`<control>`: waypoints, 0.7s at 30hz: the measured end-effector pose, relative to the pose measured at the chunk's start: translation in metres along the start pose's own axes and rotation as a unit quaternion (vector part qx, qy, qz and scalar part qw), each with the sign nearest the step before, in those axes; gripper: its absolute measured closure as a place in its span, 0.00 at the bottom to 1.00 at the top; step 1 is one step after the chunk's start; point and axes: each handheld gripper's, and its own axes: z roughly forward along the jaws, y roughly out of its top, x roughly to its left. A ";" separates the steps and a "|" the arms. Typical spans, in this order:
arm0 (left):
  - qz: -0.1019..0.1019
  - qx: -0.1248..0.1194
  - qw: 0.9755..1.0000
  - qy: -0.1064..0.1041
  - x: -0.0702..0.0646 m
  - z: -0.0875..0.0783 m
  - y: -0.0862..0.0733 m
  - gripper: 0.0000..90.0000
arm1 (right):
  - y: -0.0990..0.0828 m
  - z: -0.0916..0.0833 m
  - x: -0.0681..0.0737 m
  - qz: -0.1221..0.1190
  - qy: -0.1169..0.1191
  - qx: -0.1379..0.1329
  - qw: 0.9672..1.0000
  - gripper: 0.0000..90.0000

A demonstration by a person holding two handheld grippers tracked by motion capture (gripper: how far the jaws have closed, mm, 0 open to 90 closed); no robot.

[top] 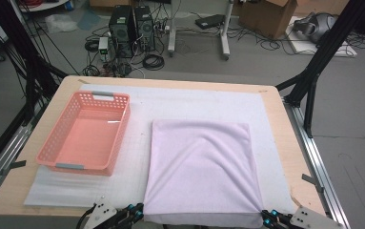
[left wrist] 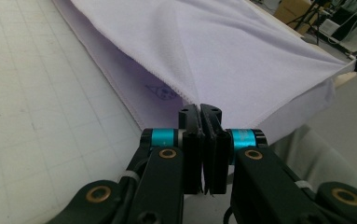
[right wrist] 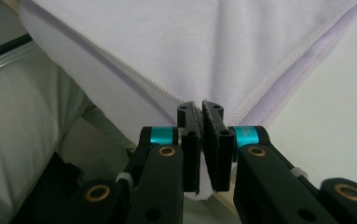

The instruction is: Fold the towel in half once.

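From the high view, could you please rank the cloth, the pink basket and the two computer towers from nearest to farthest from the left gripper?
1. Cloth: its near left corner is pinched in the left gripper, at the table's front edge.
2. Pink basket: on the table's left side, farther up the mat.
3. Computer towers: on the floor beyond the table's far edge.

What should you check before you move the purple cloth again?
1. Left fingers pinch the cloth's near corner: ok.
2. Right fingers pinch the other near corner: ok.
3. Cloth folded in two, upper layer pulled taut between both corners: ok.
4. Edges of the two layers lined up: not ok, the lower layer peeks out at the side.
5. Pink basket apart from the cloth: ok.
6. Far edge flat on the mat: ok.
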 end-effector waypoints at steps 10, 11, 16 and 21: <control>-0.005 0.021 1.000 -0.001 -0.001 0.000 -0.008 0.66 | -0.010 -0.002 0.004 0.010 0.008 0.023 1.000 0.75; -0.004 0.013 1.000 0.002 0.001 0.000 -0.007 0.63 | -0.009 -0.002 0.003 0.020 0.007 0.018 1.000 0.74; 0.002 -0.009 1.000 0.015 0.007 0.003 0.000 0.62 | -0.006 -0.003 -0.003 0.033 -0.011 -0.003 0.999 0.72; 0.003 -0.008 1.000 0.024 0.014 0.016 0.005 0.65 | -0.004 0.004 -0.011 0.048 -0.029 -0.003 0.998 0.75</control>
